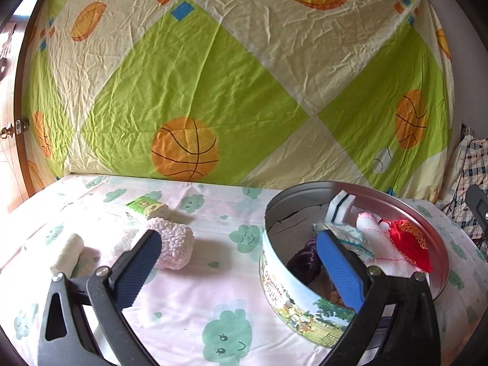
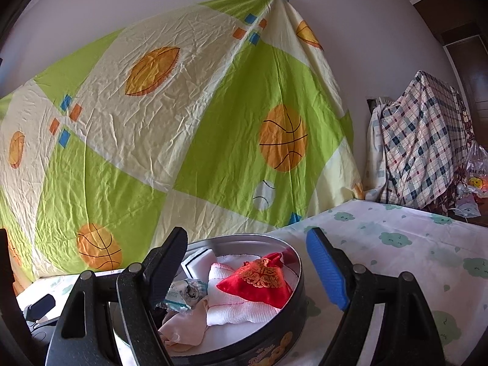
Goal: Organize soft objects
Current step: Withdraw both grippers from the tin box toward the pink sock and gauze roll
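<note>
A round cookie tin (image 1: 286, 289) stands on the cloud-print bed sheet and holds a red embroidered pouch (image 1: 410, 244), a white gauze cloth (image 1: 373, 228), a wrapped packet (image 1: 344, 235) and a dark purple item (image 1: 305, 259). The tin also shows in the right wrist view (image 2: 292, 332), with the red pouch (image 2: 259, 280) on top. A pink fuzzy roll (image 1: 174, 244), a cream roll (image 1: 67, 256) and a green tissue pack (image 1: 146, 207) lie on the sheet left of the tin. My left gripper (image 1: 241, 262) is open and empty, straddling the tin's near rim. My right gripper (image 2: 247, 262) is open and empty above the tin.
A green and cream basketball-print sheet (image 1: 231, 76) hangs behind the bed. A plaid-covered pile (image 2: 421, 149) stands at the right. A wooden door with a knob (image 1: 9, 131) is at the far left. Bare bed sheet (image 2: 411, 253) lies right of the tin.
</note>
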A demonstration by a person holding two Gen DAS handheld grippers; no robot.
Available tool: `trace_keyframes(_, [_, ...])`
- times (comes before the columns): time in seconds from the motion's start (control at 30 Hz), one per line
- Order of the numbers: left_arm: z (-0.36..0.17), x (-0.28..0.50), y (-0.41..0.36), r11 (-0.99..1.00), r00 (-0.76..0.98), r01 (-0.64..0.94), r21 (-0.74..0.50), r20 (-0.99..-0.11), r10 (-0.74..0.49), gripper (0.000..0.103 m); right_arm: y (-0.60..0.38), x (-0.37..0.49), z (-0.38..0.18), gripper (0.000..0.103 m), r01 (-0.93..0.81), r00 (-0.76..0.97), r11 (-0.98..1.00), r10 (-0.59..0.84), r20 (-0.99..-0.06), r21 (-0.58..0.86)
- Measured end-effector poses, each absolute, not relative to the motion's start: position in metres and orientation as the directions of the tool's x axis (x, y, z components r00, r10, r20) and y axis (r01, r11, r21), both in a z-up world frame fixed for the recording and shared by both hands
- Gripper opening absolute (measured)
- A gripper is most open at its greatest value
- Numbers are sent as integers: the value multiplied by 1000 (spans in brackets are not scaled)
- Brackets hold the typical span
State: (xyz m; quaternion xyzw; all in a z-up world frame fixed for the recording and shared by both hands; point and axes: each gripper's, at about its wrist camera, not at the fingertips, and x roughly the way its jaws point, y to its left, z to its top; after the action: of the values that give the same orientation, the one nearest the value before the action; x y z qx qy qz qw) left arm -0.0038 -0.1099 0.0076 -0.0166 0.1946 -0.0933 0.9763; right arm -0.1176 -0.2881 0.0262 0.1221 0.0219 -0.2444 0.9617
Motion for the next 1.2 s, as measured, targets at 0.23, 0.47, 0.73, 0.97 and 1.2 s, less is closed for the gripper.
trace_keyframes(0.23, [9, -5, -94, 985, 917, 163, -49, -362, -170, 103, -263, -119, 27, 82, 457, 889, 868, -448, -91, 195])
trace_keyframes(0.47, [8, -2, -75, 990, 923, 136, -44, -357, -143, 103, -235, -109, 26, 82, 419, 908, 891, -406, -104, 174])
trace_keyframes(0.73, [5, 6, -48, 994, 924, 95, -57, -365, -109, 103, -205, -90, 24, 82, 371, 927, 912, -353, -123, 178])
trace_keyframes(0.97, [0, 21, -18, 995, 907, 38, -97, -415, -75, 103, -179, -73, 22, 82, 324, 943, 931, -302, -142, 171])
trace_keyframes(1.2, [-8, 40, 9, 994, 875, -18, -105, -483, -35, 103, -159, -57, 19, 82, 289, 950, 943, -262, -169, 163])
